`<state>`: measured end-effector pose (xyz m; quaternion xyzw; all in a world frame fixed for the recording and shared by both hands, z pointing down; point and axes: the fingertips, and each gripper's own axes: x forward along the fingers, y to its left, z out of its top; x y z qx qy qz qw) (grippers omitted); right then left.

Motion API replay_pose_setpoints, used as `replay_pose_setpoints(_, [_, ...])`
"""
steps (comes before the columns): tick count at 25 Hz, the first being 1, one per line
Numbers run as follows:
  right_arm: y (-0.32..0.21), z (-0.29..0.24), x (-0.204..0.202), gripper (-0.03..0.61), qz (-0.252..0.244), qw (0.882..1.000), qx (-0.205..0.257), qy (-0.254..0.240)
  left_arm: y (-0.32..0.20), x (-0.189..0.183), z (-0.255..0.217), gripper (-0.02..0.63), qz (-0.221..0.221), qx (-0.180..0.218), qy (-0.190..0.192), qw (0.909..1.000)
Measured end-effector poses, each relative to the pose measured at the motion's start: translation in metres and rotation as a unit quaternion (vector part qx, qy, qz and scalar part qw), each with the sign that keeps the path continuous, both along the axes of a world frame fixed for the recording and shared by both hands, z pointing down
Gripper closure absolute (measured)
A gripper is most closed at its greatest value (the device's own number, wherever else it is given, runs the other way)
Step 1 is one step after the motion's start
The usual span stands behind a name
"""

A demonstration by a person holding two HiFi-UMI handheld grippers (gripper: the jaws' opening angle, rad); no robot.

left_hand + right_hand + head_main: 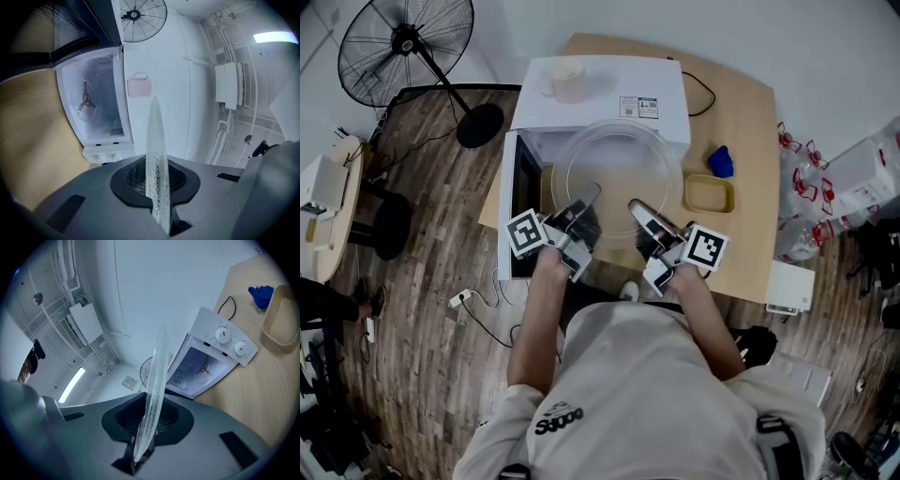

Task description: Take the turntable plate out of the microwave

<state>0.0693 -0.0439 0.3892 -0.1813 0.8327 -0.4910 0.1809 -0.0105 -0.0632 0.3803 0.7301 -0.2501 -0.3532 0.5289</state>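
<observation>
Fingers gripping turntable plate's near rim, left gripper, right gripper

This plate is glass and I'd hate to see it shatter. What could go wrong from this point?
1. The turntable plate is held only at its near rim by the left gripper and right gripper; most of it hangs beyond them, so it could tip or slip.
2. The open microwave door stands close on its left; a sideways swing might knock glass against it.
</observation>
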Motion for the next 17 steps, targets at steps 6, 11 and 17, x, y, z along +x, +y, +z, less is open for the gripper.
replay_pose_setpoints(6, [0.0018,-0.0017,0.0022,0.54,0.001,1.0,0.0,-0.002,0.0011,0.0024,-0.0018,0.58,0.004,-0.001,-0.003,1.0])
replay_pose_setpoints(11, [0.001,-0.0036,0.0028,0.54,0.001,1.0,-0.001,-0.003,0.0003,0.003,-0.0044,0.58,0.004,0.0,-0.002,1.0])
replay_pose_setpoints(17, [0.0012,-0.0076,0.0016,0.541,-0.005,1.0,0.002,-0.01,0.0011,0.0028,-0.008,0.58,0.002,0.004,-0.011,0.9999])
